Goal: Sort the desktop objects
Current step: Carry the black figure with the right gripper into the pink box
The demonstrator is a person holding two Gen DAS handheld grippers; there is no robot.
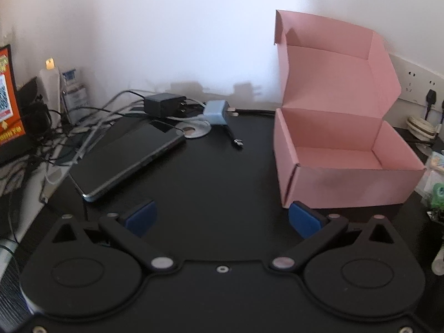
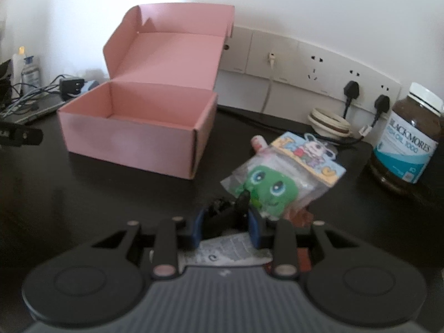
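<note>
An open, empty pink cardboard box (image 1: 344, 166) stands on the black desk, also in the right wrist view (image 2: 138, 133). My left gripper (image 1: 222, 219) is open and empty, low over the desk in front of the box. A dark phone (image 1: 127, 158), a black charger (image 1: 163, 105) and a light blue charger (image 1: 217, 112) lie to its left and behind. My right gripper (image 2: 226, 227) has its fingers narrowly apart around a small black object (image 2: 224, 208); I cannot tell if they grip it. A bagged green plush toy (image 2: 280, 177) lies just beyond.
Tangled cables (image 1: 69, 127) and bottles (image 1: 72, 88) crowd the far left. A wall socket strip (image 2: 319, 69) with plugs, a coiled cable (image 2: 330, 123) and a brown Blackmores jar (image 2: 408, 141) sit at the right. A printed paper packet (image 2: 230, 249) lies under my right gripper.
</note>
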